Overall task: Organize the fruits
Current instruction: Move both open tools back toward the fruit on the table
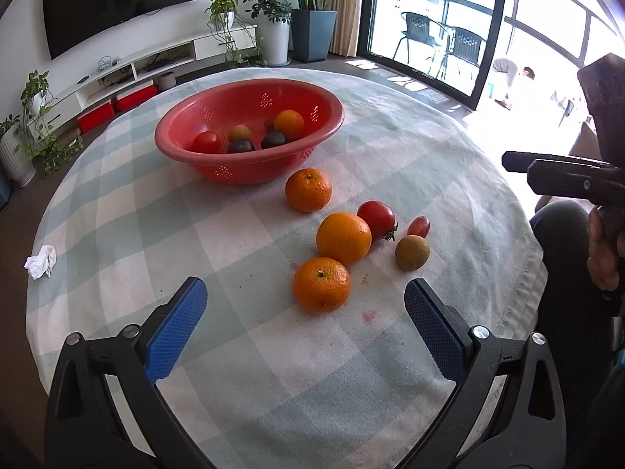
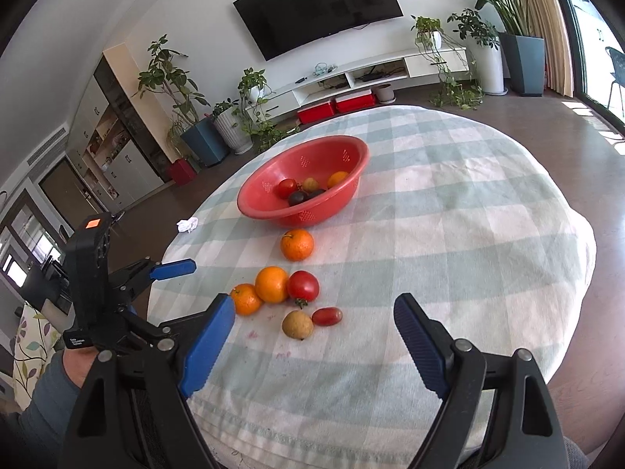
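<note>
A round table draped in a pale green-and-white checked cloth (image 1: 242, 351) carries a red perforated plastic colander bowl (image 1: 250, 164) toward its far side. Inside the bowl lie a red tomato (image 1: 206, 142), a small yellowish-brown fruit (image 1: 239, 133), an orange (image 1: 289, 123) and two dark purple fruits (image 1: 241, 146).

On the cloth outside the bowl, a dimpled mandarin (image 1: 308, 189) sits alone just in front of the bowl. Nearer the camera is a cluster: a large smooth orange (image 1: 343, 237) touching a red tomato with a green stem (image 1: 376, 219), a second mandarin with a stem scar (image 1: 321, 290) just beside the orange, a small red grape tomato (image 1: 418, 226) and a round tan-brown fruit (image 1: 412, 252). Pinkish stains mark the cloth near the cluster. A crumpled white tissue (image 1: 40, 261) lies at the left edge of the table.

The left gripper (image 1: 304, 293) hovers above the near side with its blue-padded jaws spread wide and empty; the second mandarin lies just beyond the gap between the tips. The right gripper (image 2: 312, 308) is likewise spread wide, holding nothing, facing the tan fruit and grape tomato.

In the right wrist view a white-on-black label on the left gripper's body is too small to read with confidence; an orange square sticker (image 2: 93, 223) tops its mount
</note>
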The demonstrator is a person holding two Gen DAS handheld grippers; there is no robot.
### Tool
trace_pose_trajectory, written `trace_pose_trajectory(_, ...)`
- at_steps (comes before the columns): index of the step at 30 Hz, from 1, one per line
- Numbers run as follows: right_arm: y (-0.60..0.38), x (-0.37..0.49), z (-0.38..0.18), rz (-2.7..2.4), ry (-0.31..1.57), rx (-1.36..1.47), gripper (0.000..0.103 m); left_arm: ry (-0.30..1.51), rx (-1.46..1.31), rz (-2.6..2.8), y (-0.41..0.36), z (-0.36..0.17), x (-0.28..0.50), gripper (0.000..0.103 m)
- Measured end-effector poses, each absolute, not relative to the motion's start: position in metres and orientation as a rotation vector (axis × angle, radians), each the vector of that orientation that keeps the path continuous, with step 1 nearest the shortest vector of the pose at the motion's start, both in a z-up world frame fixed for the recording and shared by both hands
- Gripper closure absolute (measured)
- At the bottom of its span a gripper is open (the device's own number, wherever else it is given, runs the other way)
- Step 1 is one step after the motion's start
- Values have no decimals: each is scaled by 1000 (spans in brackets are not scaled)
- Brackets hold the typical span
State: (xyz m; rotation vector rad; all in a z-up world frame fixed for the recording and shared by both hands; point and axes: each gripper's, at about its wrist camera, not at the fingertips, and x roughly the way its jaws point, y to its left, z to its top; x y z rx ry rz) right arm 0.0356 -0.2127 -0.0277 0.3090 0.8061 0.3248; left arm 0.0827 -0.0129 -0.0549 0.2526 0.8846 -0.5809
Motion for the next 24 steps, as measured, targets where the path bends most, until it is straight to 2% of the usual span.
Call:
trace_pose_trajectory(5,-207,29,-33,330,818,294,17,910,362,-569,-32,-69,90,0)
trace_pose_trajectory(15,-208,25,-39,316,855,271,17,931,361,-567,-36,-80,104,0)
trace_pose_trajectory(24,-198,30,-34,359,903,168,11,971,368,-632,-42,-85,113,1)
